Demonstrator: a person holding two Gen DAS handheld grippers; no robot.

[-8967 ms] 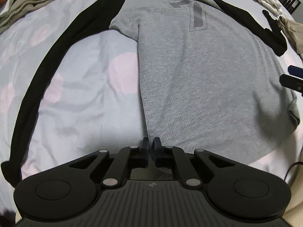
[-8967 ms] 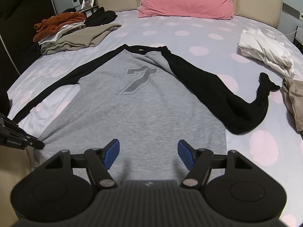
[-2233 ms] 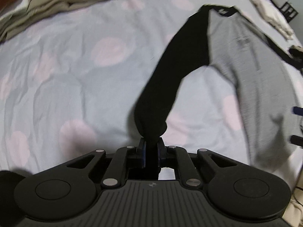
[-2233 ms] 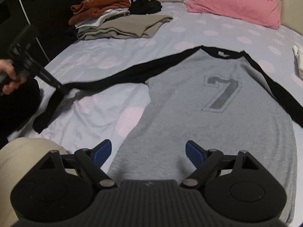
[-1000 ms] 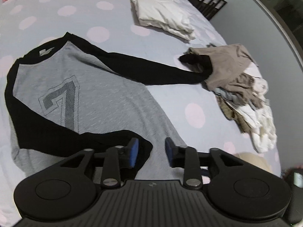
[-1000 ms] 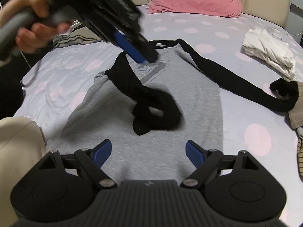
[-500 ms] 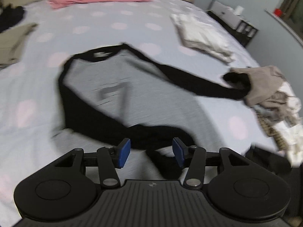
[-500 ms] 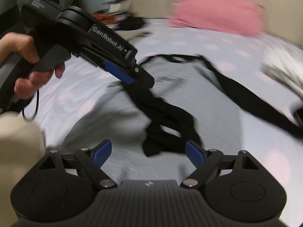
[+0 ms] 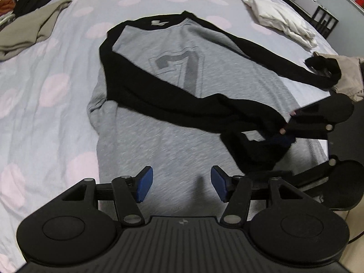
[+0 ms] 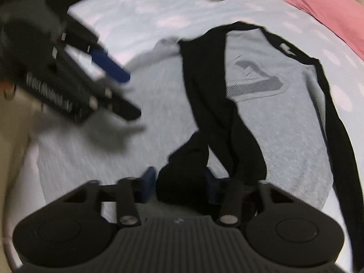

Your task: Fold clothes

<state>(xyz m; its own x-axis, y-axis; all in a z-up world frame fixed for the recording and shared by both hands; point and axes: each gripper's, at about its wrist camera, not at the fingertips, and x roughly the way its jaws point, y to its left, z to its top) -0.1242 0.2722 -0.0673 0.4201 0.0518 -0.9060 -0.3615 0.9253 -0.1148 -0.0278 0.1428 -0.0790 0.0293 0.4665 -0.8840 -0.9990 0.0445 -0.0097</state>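
Observation:
A grey shirt (image 9: 177,45) with black sleeves and a "7" on the chest lies flat on the bed. One black sleeve (image 9: 170,100) is folded across its body, and the bunched cuff (image 9: 254,152) rests near the hem. My right gripper (image 10: 179,183) has the cuff (image 10: 182,177) between its closing jaws, and the cloth fills the gap; it also shows at the right of the left wrist view (image 9: 282,136). My left gripper (image 9: 182,183) hovers over the grey hem, still opening, with nothing between its pads. The other sleeve (image 9: 273,61) stretches out to the right.
The dotted lilac sheet (image 9: 45,91) surrounds the shirt. Beige folded clothes (image 9: 29,29) lie at the far left, a white garment (image 9: 279,16) at the far right, and a beige pile (image 9: 348,75) sits by the outstretched cuff. A pink pillow (image 10: 329,6) is at the head.
My left gripper has let go of the sleeve, opened wider and drawn back over the hem. My right gripper has dropped onto the bunched cuff, rolled, and narrowed its jaws around it.

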